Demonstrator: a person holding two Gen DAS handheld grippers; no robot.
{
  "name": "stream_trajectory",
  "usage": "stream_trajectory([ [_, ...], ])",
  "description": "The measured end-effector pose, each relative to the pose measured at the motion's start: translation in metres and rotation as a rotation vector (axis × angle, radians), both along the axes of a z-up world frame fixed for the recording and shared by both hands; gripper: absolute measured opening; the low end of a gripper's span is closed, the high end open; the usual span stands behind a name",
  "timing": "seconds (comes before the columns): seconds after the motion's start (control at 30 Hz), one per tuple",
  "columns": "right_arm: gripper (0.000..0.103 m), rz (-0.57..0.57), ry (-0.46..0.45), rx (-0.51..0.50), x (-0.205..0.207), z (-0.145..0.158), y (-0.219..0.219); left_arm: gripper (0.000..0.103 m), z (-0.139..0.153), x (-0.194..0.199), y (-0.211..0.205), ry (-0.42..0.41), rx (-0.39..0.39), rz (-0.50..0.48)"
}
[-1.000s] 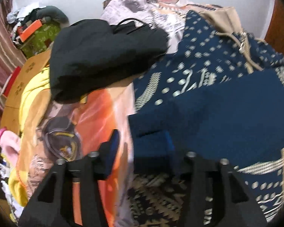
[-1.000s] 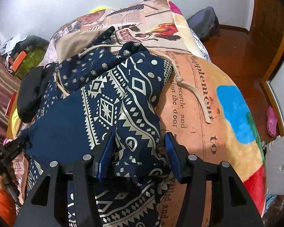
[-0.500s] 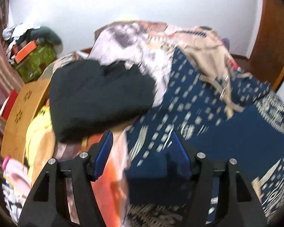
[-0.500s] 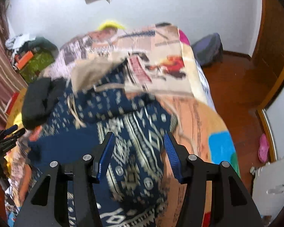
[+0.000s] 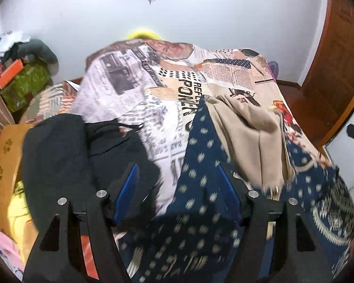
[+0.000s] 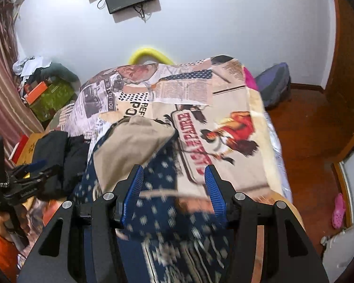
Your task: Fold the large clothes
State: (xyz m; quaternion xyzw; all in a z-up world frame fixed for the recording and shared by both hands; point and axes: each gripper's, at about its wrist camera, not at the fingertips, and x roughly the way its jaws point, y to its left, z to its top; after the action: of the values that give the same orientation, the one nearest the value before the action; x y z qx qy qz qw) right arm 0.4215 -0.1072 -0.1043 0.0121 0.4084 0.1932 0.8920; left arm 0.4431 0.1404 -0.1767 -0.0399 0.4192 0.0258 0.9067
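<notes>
A navy patterned hoodie [image 5: 200, 188] with a beige hood lining [image 5: 252, 136] lies on the bed over a newspaper-print blanket [image 5: 134, 108]. It also shows in the right wrist view [image 6: 158, 184], hood [image 6: 134, 141] toward the far end. My left gripper [image 5: 179, 184] is open and empty, above the hoodie's left edge. My right gripper [image 6: 173, 186] is open and empty above the hoodie's middle. The left gripper also shows in the right wrist view [image 6: 33, 174], at the left.
A black garment [image 5: 66, 155] lies left of the hoodie. Yellow and pink clothes [image 5: 14, 212] lie at the bed's left edge by a wooden board [image 5: 4, 165]. A cluttered green box [image 5: 23, 82] stands by the wall. Wooden floor [image 6: 306, 141] lies right of the bed.
Both grippers let go of the navy hoodie and opened. Both rose and tilted up, so the wall and far end of the bed came into view.
</notes>
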Motion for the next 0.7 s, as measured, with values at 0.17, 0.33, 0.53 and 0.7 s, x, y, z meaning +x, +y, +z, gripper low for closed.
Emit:
stream_trajectory([
  [0.17,0.050,0.007,0.087,0.024,0.048,-0.027,0.021,0.067,-0.025,0.049,-0.001,0.051,-0.029,0.003],
  [0.33,0.050,0.003,0.211,0.018,0.089,-0.066,0.038,0.067,-0.050,0.080,-0.001,0.070,-0.096,0.037],
  [0.53,0.050,-0.051,0.383,0.100,0.119,-0.112,0.034,0.067,-0.073,0.098,0.003,0.080,-0.273,0.064],
  [0.7,0.018,-0.023,0.386,0.117,0.114,-0.116,0.037,0.042,-0.070,0.096,-0.008,0.046,-0.226,0.028],
])
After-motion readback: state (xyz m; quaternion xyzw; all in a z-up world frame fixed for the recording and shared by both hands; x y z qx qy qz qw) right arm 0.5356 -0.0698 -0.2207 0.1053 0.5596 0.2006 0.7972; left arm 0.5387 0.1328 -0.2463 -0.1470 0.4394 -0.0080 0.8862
